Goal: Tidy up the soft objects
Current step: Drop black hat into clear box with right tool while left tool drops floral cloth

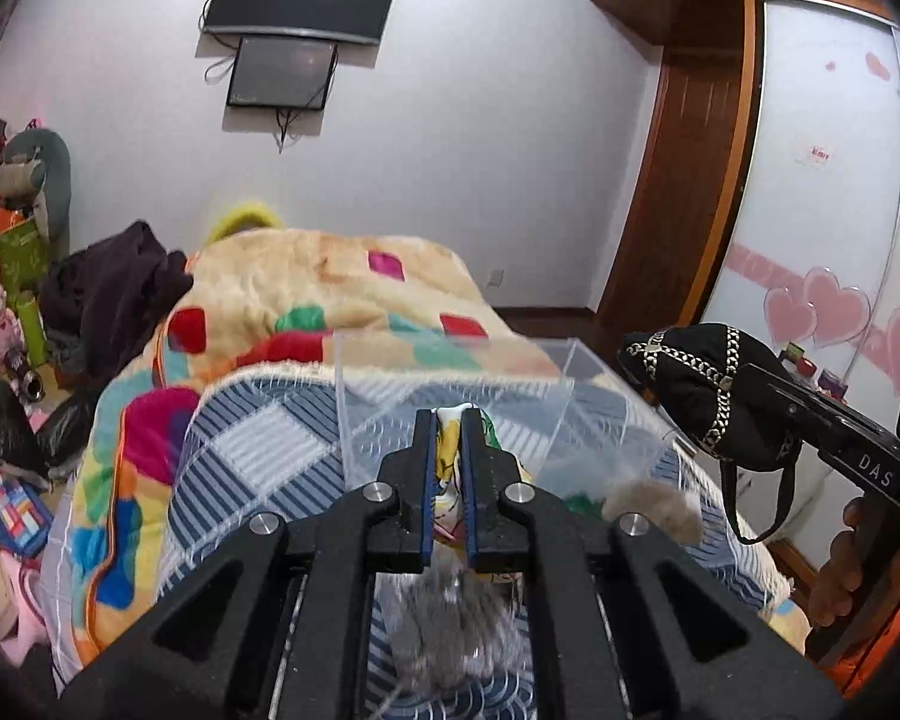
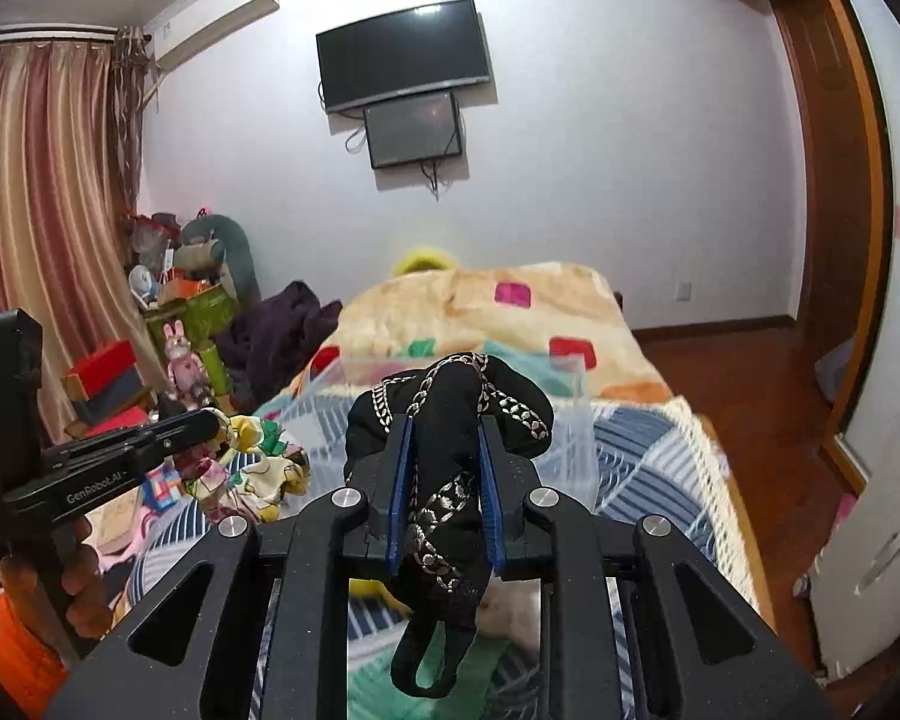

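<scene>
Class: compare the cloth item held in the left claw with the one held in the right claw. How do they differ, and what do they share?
The printed cloth in the left claw is pale with yellow, green and pink patches; the black garment in the right claw has silvery chain-pattern trim. The garment trails strap loops; the cloth just bunches. Both are soft, clamped and lifted above the bed.

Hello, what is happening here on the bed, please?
A person is tidying soft things on a bed, with a handheld gripper in each hand. The left gripper is shut on a yellow printed cloth. The right gripper is shut on a black pouch with silver trim. Both items are held up above the striped bedcover. A clear plastic box stands just ahead, nothing dropped in yet.
</scene>
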`<state>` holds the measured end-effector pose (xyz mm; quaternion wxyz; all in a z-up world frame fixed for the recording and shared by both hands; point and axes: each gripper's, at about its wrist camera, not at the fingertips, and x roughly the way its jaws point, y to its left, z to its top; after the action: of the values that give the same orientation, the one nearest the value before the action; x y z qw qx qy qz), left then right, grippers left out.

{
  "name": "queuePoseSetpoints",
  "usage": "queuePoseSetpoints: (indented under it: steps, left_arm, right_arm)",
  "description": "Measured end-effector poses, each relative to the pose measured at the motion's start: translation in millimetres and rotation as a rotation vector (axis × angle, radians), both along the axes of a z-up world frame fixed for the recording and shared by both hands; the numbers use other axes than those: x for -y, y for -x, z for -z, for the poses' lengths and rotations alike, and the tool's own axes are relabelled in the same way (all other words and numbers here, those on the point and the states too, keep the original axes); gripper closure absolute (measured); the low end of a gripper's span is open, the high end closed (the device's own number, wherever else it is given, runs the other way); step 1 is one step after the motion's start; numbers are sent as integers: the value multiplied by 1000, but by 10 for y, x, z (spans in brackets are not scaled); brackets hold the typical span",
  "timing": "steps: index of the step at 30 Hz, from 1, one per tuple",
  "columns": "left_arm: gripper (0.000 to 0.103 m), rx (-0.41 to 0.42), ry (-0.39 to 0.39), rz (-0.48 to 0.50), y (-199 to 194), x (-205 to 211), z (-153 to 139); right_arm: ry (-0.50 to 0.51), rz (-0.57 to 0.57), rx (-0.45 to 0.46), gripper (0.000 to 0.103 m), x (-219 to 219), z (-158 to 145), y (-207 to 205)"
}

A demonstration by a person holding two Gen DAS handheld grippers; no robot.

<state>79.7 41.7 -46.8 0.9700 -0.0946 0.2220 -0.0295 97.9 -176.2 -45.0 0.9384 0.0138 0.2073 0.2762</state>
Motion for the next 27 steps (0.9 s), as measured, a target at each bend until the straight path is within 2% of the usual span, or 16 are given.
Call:
queuePoseSetpoints:
  steps: [7,11,14,18,27]
  left_arm:
    - [97,2,-38,-9,-333,8,-85]
    - [97,-25,-53,-20,-582,-10,-57]
    - [97,-34,-64,-28,-715,-28,-3]
    - [97,-86,-57,-22,-943,-47,138]
    - [97,-245,-54,15,-1320,-17,502]
  right_arm:
    - [-10,-4,40,84,-99,-147,-291]
    - [5,1,38,84,-164,-138,-459]
    - [31,-12,-6,84,-244,-58,-644]
    - [86,-33,-81,84,-345,109,-831]
    - [244,-70,-262,84,-556,454,-1183]
